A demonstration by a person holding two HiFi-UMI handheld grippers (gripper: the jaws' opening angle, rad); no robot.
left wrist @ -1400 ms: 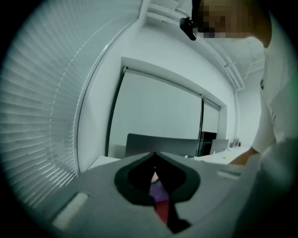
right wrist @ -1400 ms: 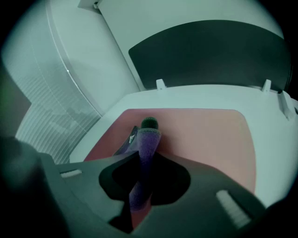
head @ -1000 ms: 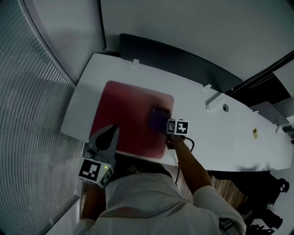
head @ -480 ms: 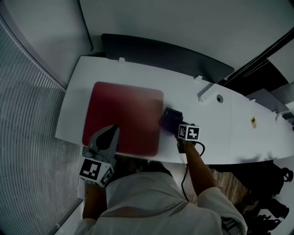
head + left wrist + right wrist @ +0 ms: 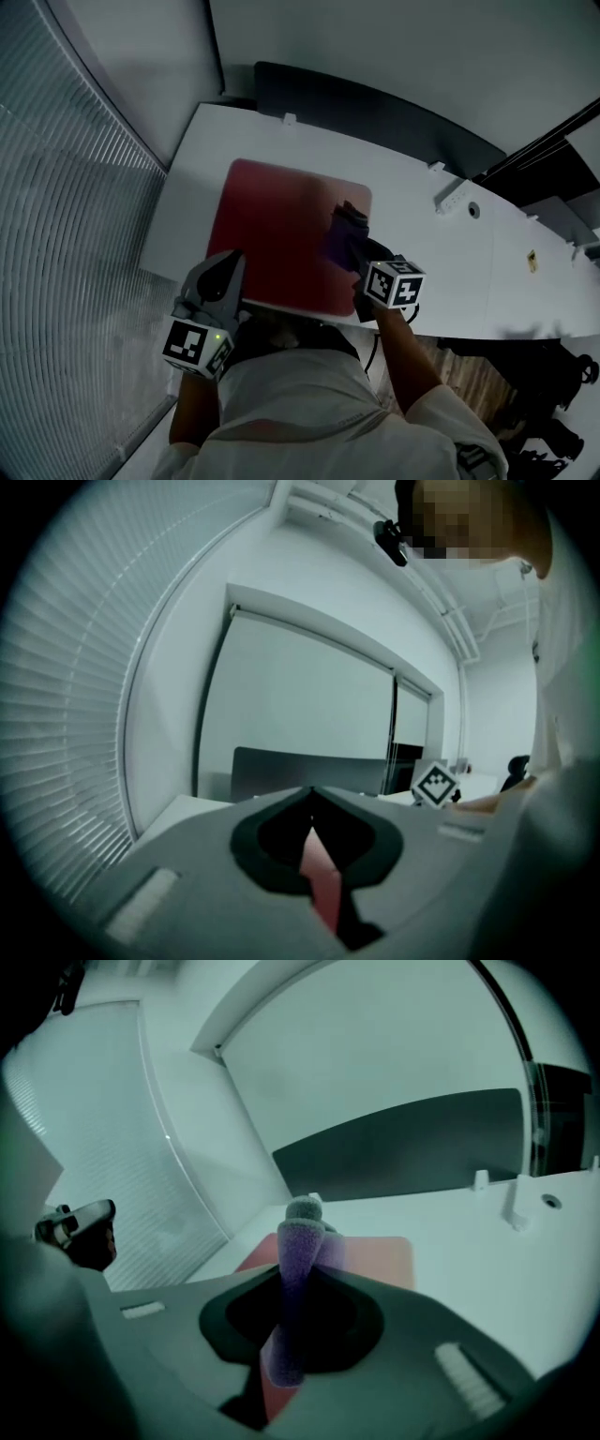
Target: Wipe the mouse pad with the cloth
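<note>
On white desk [image 5: 469,267], red mouse pad [image 5: 272,230], blinds [image 5: 75,206]

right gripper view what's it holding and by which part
The right gripper holds the purple cloth, jaws shut on the middle of its bunched fold; one end sticks out past the tips.

The cloth [image 5: 298,1241] looks nubbly, fleecy fabric; the mouse pad [image 5: 277,234] is smooth and matt; the table [image 5: 487,272] is smooth white with a faint sheen

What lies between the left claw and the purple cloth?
Only bare red mouse pad separates the left claw from the cloth, which the right claw grips; the head view shows this.
</note>
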